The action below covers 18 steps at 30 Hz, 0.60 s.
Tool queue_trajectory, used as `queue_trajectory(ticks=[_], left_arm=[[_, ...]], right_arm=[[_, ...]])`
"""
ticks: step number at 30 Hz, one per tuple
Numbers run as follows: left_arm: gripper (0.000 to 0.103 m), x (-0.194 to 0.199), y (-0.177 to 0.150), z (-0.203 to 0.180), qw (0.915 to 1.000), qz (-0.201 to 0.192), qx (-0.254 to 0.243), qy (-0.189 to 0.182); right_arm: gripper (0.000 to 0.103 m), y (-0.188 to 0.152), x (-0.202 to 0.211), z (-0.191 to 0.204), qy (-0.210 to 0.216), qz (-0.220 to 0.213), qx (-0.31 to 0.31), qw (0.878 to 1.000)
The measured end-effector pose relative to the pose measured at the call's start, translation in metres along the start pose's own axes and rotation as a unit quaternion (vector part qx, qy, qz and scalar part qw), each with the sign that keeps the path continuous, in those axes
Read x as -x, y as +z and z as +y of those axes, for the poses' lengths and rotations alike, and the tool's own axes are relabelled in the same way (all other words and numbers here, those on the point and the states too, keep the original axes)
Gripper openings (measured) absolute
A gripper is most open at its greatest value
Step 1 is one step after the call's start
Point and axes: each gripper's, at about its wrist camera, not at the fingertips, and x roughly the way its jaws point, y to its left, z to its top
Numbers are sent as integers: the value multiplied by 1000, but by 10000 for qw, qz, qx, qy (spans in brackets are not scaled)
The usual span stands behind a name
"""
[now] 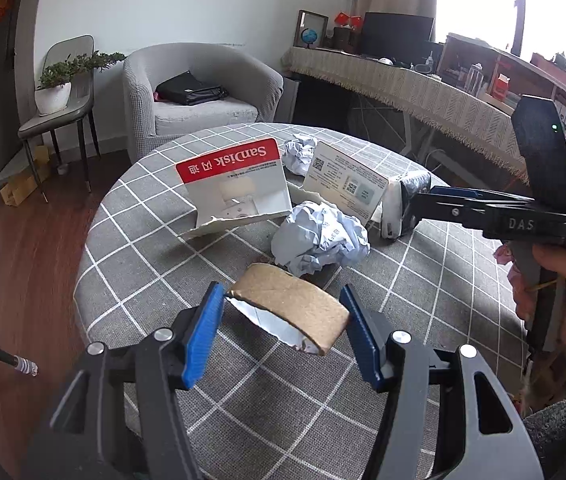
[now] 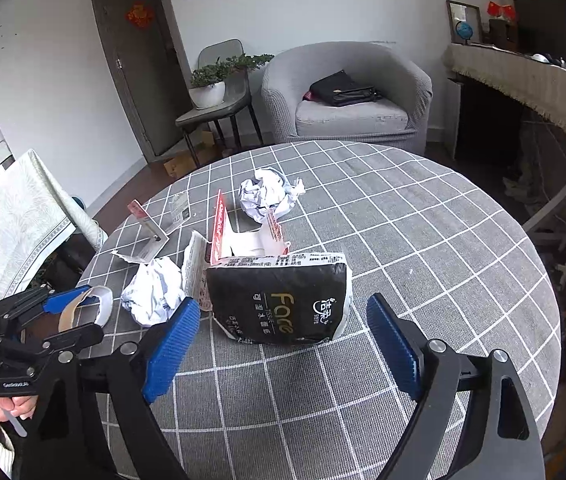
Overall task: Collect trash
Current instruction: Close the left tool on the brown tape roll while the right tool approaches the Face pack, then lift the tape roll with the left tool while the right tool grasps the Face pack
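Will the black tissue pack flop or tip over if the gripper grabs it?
The black tissue pack looks soft and crinkly, so it would probably squash. It looks light for its size. Standing on edge, it might tip if nudged.

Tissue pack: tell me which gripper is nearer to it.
Right. The right gripper has its open fingers on either side of the tissue pack, not touching. The left gripper is off to the side, holding the tape roll.

the left gripper [image 1: 283, 328] clamps a brown cardboard tape ring [image 1: 289, 308] between its blue pads [image 1: 203, 336], above the grey checked tablecloth [image 1: 423, 292]. just beyond lies a crumpled paper ball [image 1: 319, 236], then a torn sandisk card [image 1: 235, 184] (print upside down). at right, the right gripper [image 1: 407, 206] reaches to a black-and-white tissue pack [image 1: 399, 210].
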Motion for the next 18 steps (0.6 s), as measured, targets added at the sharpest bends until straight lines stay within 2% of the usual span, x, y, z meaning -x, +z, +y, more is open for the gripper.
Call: queue_trajectory(ticks=[11, 12, 13, 14, 18], left_arm=[[62, 24, -3, 17, 9998, -160, 135, 27], [62, 27, -4, 20, 9997, -176, 155, 46], [62, 29, -4, 23, 9996, -189, 178, 65], [62, 31, -5, 25, 9996, -193, 199, 84], [62, 38, -8, 33, 9993, -211, 255, 153]], right_arm=[[92, 3, -24, 8, -383, 326, -22, 9987], [91, 3, -23, 9, -439, 297, -9, 9986], [81, 3, -23, 10, -503, 285, 0, 9983], [76, 3, -24, 11, -521, 309, -10, 9982], [74, 4, -22, 15, -616, 323, -17, 9976]])
